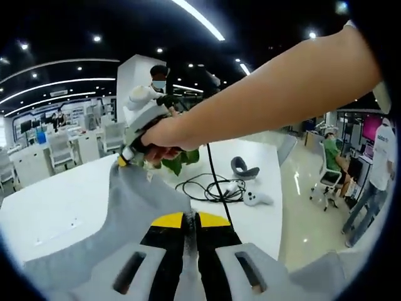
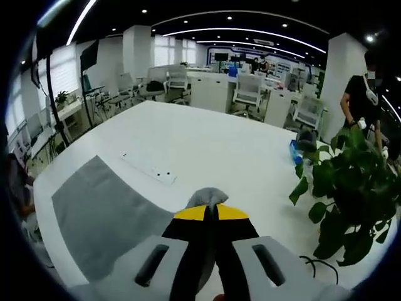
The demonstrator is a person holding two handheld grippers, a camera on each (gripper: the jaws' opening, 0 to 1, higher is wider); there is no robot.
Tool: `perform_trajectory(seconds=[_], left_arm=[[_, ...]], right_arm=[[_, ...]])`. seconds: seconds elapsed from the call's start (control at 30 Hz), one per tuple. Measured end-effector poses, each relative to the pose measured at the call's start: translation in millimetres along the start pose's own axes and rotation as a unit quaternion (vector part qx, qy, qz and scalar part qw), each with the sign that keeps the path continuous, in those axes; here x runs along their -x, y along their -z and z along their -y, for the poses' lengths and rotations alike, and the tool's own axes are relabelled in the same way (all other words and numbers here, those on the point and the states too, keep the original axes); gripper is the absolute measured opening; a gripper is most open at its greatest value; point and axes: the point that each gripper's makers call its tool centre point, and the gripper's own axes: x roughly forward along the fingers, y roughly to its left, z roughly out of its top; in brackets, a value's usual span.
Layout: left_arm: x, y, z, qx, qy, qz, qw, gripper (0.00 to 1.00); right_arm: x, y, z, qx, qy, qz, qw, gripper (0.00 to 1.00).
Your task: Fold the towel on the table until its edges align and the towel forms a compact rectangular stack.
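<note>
A grey towel (image 1: 135, 204) stretches in the left gripper view from my left gripper (image 1: 190, 219), whose yellow-tipped jaws are shut on its near edge, up to my right gripper (image 1: 123, 160), held by a person's hand and pinching the far corner. In the right gripper view, my right gripper (image 2: 211, 212) is shut on a small bunched corner of the towel (image 2: 210, 195). The rest of the towel (image 2: 103, 210) lies flat on the white table (image 2: 207, 144) to the lower left.
A black cable coil (image 1: 210, 188), a white controller (image 1: 255, 199) and a grey headset (image 1: 243, 167) lie on the table's far right. A leafy plant (image 2: 341, 188) stands to the right. A white strip (image 2: 147, 168) lies mid-table. People and office chairs are beyond.
</note>
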Motion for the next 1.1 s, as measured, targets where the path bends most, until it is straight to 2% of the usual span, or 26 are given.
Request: perform_trajectory(seconds=[0.2, 0.47, 0.67, 1.1], left_arm=[[23.9, -4.9, -22.1, 0.011, -0.011, 0.018, 0.9997, 0.06], [47.2, -2.6, -33.8, 0.017, -0.014, 0.029, 0.9993, 0.06], [65.2, -4.7, -34.3, 0.017, -0.015, 0.038, 0.999, 0.06], [93.6, 0.9, -58.1, 0.024, -0.024, 0.054, 0.998, 0.06]], right_arm=[[-1.1, -16.7, -21.3, 0.01, 0.003, 0.003, 0.9999, 0.01], [-5.1, -32.2, -40.7, 0.02, 0.008, 0.002, 0.9998, 0.01], [-7.4, -44.2, -57.0, 0.024, 0.009, 0.006, 0.9997, 0.01], [-18.4, -66.7, -94.9, 0.04, 0.007, 0.011, 0.9991, 0.01]])
